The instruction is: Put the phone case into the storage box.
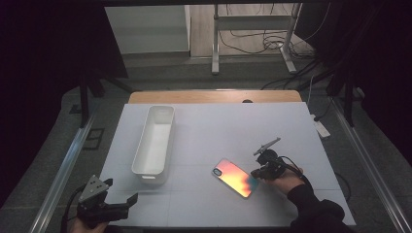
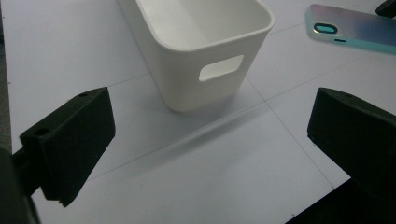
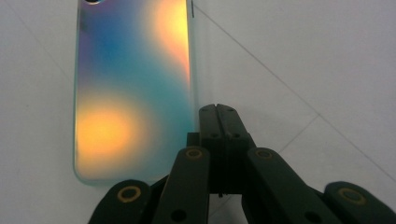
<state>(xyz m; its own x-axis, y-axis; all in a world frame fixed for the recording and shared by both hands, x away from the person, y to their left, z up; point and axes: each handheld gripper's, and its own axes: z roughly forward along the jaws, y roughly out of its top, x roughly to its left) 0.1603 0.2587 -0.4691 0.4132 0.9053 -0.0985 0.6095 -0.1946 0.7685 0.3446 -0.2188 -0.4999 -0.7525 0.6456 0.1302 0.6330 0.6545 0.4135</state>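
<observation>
Phone case, iridescent orange and blue, lies flat on the white table, right of centre. At far left the left gripper rests near the table's front edge, its 2 jaws spread wide with nothing between. Next comes the white bin. The right gripper sits just beside the case's near right edge, jaws pressed together.
</observation>
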